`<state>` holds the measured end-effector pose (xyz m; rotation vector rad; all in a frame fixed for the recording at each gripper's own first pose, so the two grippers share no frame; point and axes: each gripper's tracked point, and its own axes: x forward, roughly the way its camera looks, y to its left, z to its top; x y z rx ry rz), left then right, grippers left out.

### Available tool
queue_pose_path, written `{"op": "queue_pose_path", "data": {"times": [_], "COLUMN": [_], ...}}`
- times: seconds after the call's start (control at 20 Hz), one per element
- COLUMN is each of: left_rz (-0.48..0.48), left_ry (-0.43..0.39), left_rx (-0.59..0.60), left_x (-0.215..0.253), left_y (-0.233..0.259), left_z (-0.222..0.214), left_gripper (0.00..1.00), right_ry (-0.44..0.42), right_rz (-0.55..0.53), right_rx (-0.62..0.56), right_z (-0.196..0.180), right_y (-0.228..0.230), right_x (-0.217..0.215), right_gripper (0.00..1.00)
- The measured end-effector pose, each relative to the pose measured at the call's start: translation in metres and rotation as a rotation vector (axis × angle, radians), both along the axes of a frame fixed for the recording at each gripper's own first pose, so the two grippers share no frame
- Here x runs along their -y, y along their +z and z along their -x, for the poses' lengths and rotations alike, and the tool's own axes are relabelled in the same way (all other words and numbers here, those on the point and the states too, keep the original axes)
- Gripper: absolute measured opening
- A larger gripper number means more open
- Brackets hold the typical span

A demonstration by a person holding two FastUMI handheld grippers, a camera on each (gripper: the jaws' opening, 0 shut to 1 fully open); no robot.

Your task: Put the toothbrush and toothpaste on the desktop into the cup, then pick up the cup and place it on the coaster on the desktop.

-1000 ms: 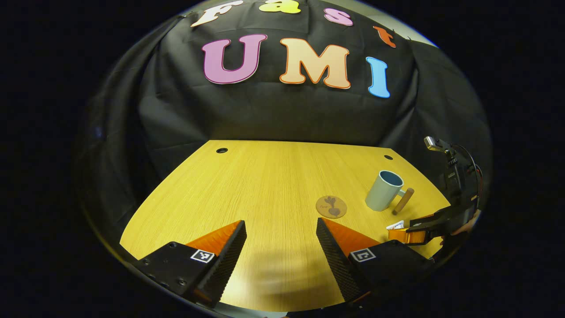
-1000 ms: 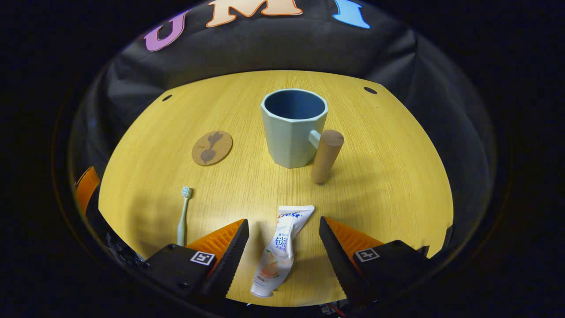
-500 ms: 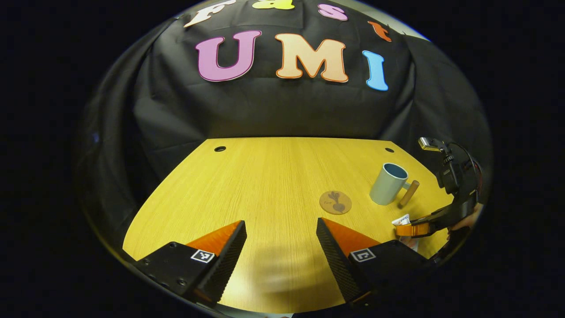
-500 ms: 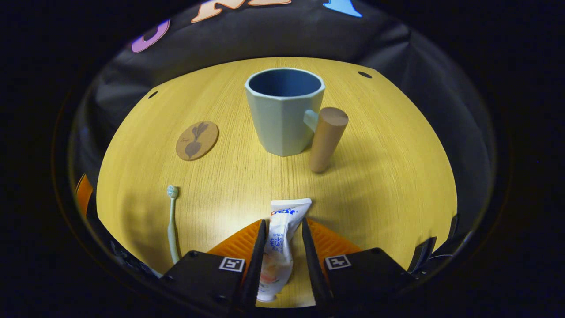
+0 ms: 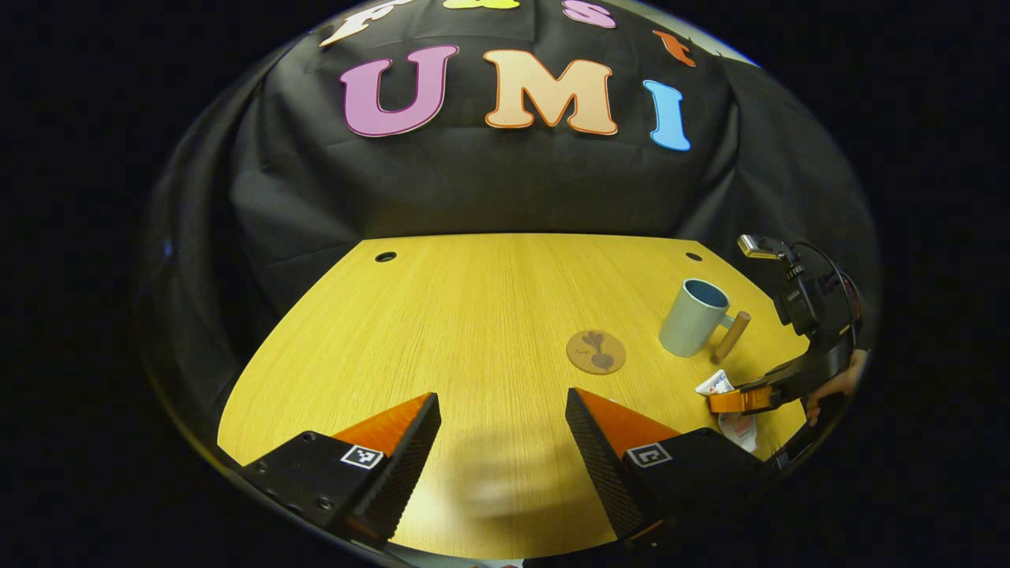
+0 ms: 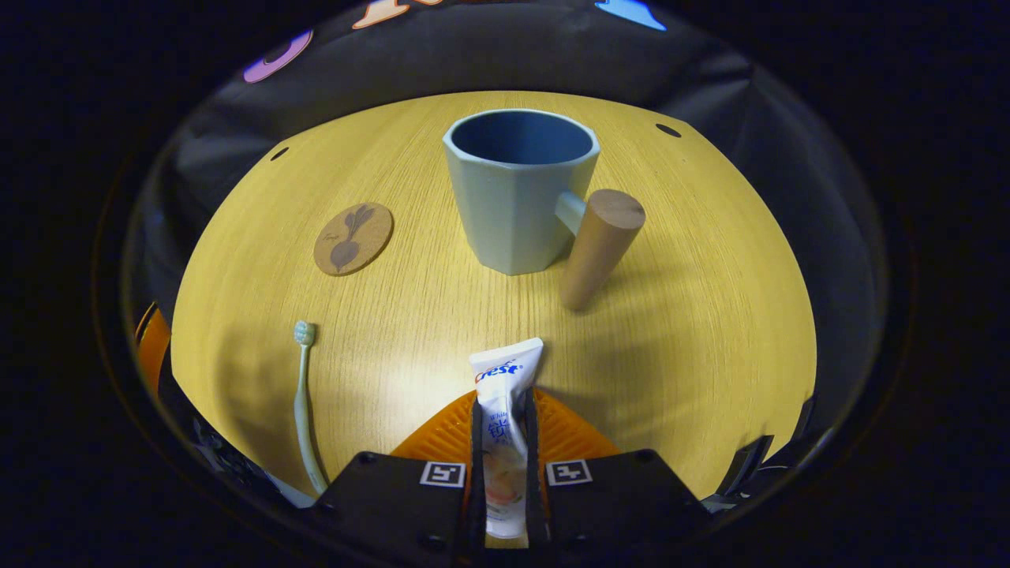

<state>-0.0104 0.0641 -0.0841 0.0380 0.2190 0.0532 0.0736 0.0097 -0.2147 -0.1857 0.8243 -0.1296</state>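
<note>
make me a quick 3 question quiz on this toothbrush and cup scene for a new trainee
1. True or false: the right gripper is shut on the white toothpaste tube.
2. Which item lies on the yellow wooden desktop nearest the round brown cork coaster? A) pale green toothbrush B) a spoon C) a sponge
3. Fill in: the pale blue faceted cup with the wooden peg handle stands ____ and empty.

Key: 1 true, both fingers press its sides. 2 A. 3 upright. The left gripper is open over bare desktop.
</note>
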Motion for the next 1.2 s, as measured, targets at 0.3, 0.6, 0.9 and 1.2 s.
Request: {"op": "queue_pose_path", "data": {"times": [0.3, 0.6, 0.9, 1.2], "left_rz": [0.007, 0.006, -0.018, 0.031], "left_ry": [-0.022, -0.078, -0.120, -0.157], "left_rx": [-0.047, -0.135, -0.248, -0.383], "left_x": [0.008, 0.037, 0.067, 0.093], "left_y": [-0.011, -0.031, -0.053, -0.073], "left_z": [-0.001, 0.001, -0.002, -0.005], "left_gripper": [0.95, 0.95, 0.91, 0.75], "right_ry": [0.080, 0.073, 0.110, 0.091], "right_rz": [-0.005, -0.078, -0.102, -0.121], "right_rx": [0.022, 0.080, 0.234, 0.259], "right_z": [0.000, -0.001, 0.000, 0.022], "right_y": [0.003, 0.006, 0.043, 0.059], "right_x": [-0.001, 0.001, 0.005, 0.026], "right_gripper": [0.17, 0.12, 0.12, 0.12]}}
